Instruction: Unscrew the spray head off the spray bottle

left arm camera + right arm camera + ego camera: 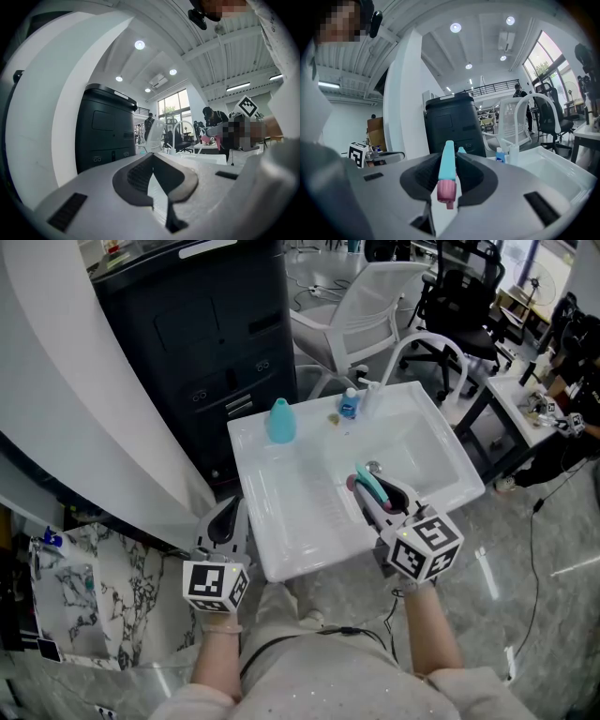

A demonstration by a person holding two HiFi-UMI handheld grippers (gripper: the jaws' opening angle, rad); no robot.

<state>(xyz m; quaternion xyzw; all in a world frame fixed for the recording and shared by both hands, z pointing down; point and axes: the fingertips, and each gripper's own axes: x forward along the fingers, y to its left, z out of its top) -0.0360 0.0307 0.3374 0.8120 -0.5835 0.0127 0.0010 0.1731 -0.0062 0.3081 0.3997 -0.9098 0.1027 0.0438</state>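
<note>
Evidently the unscrewing itself is finished: the spray head [446, 171], teal with a pink nozzle, is pinched between the jaws of the right gripper [370, 493] and is held above the sink [309, 521], with no bottle attached to it. The bottle [280, 421] is seen standing upright on the sink's back ledge, well apart from the head, and its neck appears bare. The left gripper [152, 161] is kept low at the sink's near left corner, with its jaws pressed together on nothing.

What remains is judged to be only the putting down of the head. For that, a bare patch of the sink would be chosen, the head lowered until it rests there, and the jaws then spread so that it is released without rolling.
</note>
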